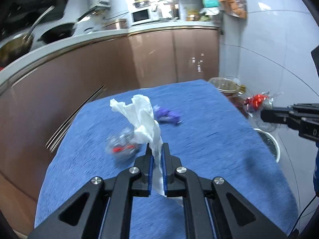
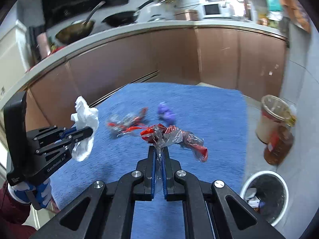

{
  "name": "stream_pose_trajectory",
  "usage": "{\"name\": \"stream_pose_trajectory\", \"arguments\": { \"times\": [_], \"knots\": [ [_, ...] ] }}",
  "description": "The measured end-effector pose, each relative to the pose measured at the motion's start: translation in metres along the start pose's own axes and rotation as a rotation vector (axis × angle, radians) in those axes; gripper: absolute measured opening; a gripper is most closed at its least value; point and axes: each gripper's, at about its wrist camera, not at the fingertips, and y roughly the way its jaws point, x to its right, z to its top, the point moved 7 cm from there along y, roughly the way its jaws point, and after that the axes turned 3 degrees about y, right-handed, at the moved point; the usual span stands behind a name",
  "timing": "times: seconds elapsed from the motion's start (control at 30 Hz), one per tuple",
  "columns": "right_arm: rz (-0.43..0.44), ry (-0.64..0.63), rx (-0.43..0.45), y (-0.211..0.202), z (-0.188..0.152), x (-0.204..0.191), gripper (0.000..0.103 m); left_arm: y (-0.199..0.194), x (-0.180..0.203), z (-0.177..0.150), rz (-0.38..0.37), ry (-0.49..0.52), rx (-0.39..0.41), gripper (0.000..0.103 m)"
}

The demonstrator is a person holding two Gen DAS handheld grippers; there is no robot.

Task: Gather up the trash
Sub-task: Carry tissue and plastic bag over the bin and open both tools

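My left gripper (image 1: 157, 146) is shut on a crumpled white tissue (image 1: 142, 117) and holds it above the blue cloth (image 1: 209, 131). It also shows in the right wrist view (image 2: 90, 131) at the left, with the tissue (image 2: 85, 119) in it. My right gripper (image 2: 159, 149) is shut on a clear and red plastic wrapper (image 2: 173, 135), held above the cloth (image 2: 209, 111). In the left wrist view the right gripper (image 1: 263, 113) holds the wrapper (image 1: 257, 102) beyond the cloth's right edge. A second clear and red wrapper (image 1: 123, 145) (image 2: 127, 122) and a purple wrapper (image 1: 166, 115) (image 2: 166, 112) lie on the cloth.
A white trash bin (image 2: 265, 197) with a black liner stands on the floor at the lower right, its rim also in the left wrist view (image 1: 273, 143). A jar (image 2: 273, 115) and a bottle of amber liquid (image 2: 279, 145) stand beside the cloth. Brown cabinets (image 1: 99, 69) run behind.
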Motion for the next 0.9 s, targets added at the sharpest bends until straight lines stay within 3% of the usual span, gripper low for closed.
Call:
{"name": "stream_pose_trajectory", "arguments": {
  "times": [0.27, 0.5, 0.73, 0.9],
  "knots": [
    [-0.121, 0.144, 0.079, -0.041, -0.004, 0.087, 0.006, 0.019, 0.086, 0.048, -0.111, 0.129, 0.028, 0.007],
    [-0.215, 0.319, 0.089, -0.053, -0.035, 0.169, 0.006, 0.066, 0.186, 0.086, -0.245, 0.233, -0.011, 0.007],
    [-0.272, 0.504, 0.037, -0.031, -0.076, 0.245, 0.006, 0.149, 0.304, 0.099, -0.455, 0.291, -0.19, 0.007],
    [-0.305, 0.622, -0.027, -0.007, -0.115, 0.294, 0.008, 0.208, 0.36, 0.085, -0.504, 0.327, -0.3, 0.009]
  ]
}}
